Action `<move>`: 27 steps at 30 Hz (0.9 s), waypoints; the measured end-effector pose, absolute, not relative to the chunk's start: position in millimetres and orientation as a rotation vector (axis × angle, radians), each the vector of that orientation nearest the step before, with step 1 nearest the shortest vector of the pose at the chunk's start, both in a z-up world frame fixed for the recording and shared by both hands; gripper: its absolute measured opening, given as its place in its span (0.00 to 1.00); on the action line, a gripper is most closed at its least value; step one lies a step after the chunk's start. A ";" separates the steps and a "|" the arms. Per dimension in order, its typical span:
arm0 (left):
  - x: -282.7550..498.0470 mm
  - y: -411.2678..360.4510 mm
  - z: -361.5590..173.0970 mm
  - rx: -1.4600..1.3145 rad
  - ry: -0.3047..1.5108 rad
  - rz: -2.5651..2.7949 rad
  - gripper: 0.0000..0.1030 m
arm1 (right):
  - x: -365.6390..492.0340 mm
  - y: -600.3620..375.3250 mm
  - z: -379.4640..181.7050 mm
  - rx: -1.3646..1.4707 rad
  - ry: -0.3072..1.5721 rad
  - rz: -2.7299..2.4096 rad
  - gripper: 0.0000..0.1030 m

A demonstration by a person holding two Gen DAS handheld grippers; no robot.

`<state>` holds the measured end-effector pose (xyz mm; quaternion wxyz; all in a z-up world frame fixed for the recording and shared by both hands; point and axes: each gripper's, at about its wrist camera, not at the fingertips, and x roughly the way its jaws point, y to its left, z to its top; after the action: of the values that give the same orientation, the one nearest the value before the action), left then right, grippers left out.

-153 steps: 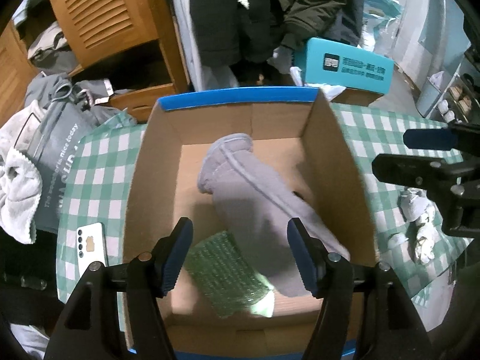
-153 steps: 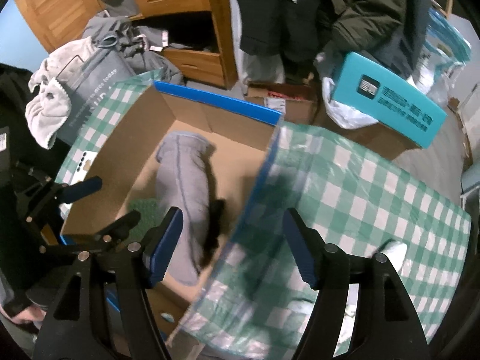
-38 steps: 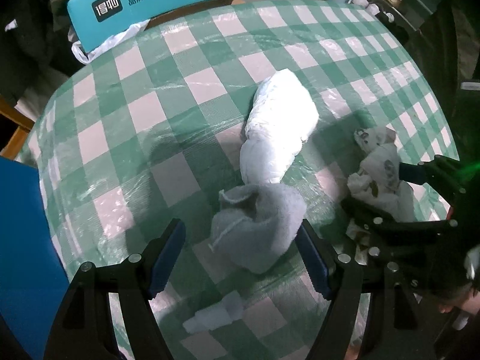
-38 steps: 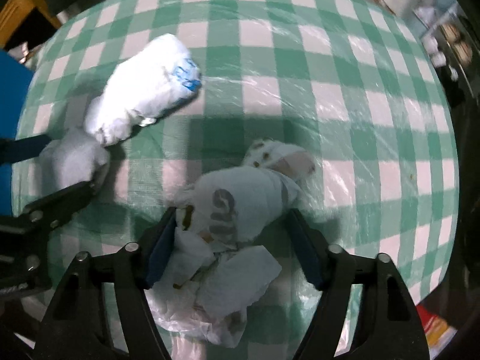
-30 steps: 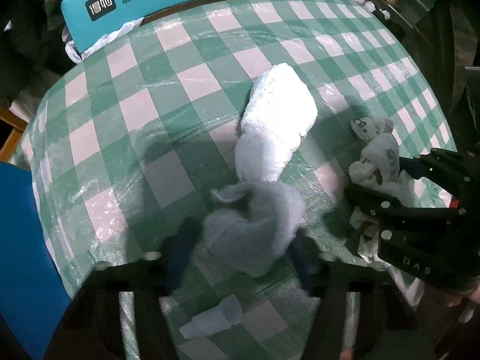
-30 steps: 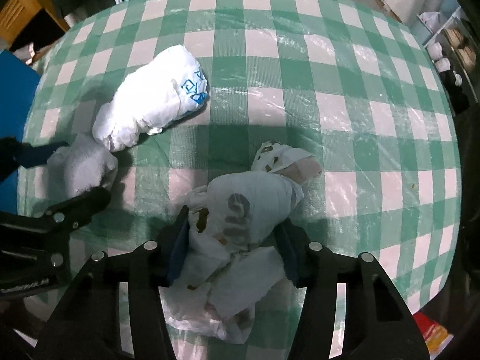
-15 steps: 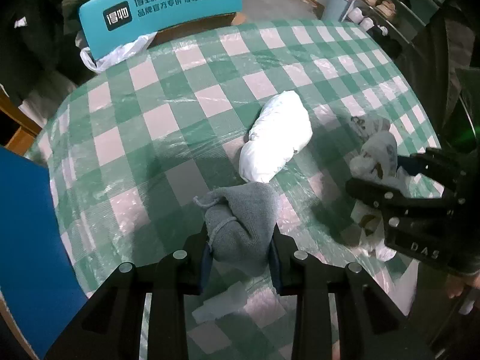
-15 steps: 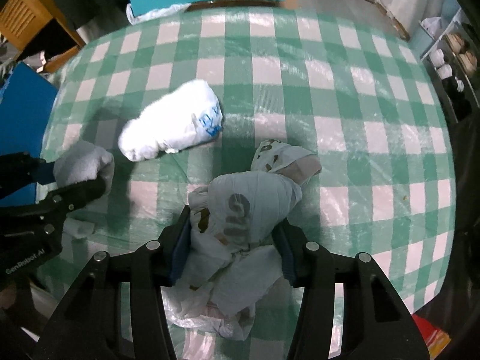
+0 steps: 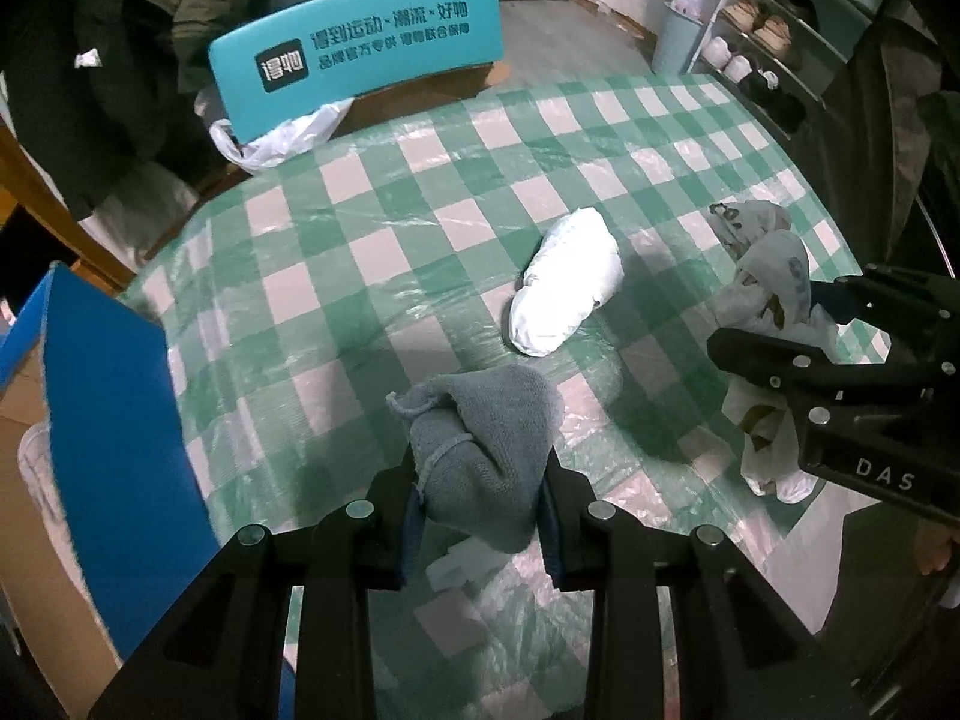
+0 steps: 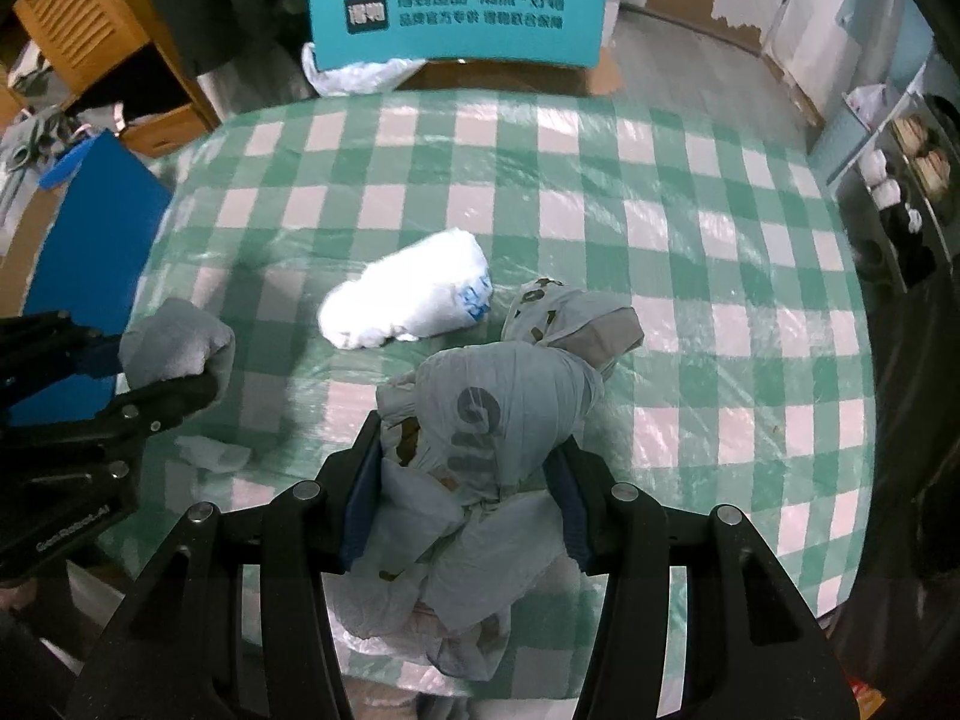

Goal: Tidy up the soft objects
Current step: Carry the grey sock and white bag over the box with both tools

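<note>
Cardboard box [image 9: 90, 420], blue-edged, at far left beside the green-checked tablecloth [image 9: 420, 192]. Next along, left gripper [image 9: 480, 516] clamped on a grey knitted bundle [image 9: 480, 438], pads pinching its lower half, bundle clear of the cloth with a shadow beneath. Just below it, a small white scrap [image 9: 459, 564] lying flat on the table. Mid-table, a rolled white bundle [image 9: 567, 294] with blue print at one end, untouched, well apart from both tools. At right, right gripper [image 10: 465, 492] closed around a pale printed plastic bag wad [image 10: 498, 414], jaws squeezing its middle, loose tails hanging below, a knotted end poking out beyond the fingertips. Behind the table, a teal chair back [image 10: 456, 12] with white lettering; shoe shelves [image 9: 774, 36] further right.

Likely handling: all three bundles light, soft and compressible, giving way under the pads rather than resisting. Knitted one grippy, probably secure in a mid-body pinch. Plastic wad slicker and prone to unravelling, best held across its thickest, most tightly wound part, not by a trailing tail. White roll probably best taken across its waist.
</note>
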<state>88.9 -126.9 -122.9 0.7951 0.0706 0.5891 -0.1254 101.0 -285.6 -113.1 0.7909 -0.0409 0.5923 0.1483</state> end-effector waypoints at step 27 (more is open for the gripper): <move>58.0 -94.0 -75.1 0.162 1.187 -0.206 0.31 | 92.5 -239.4 -54.0 -0.100 1.163 0.434 0.49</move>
<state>58.0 -94.0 -75.1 0.8210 0.0759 0.5576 -0.0967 92.5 -239.4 -54.0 0.8124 -0.0466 0.5446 0.2033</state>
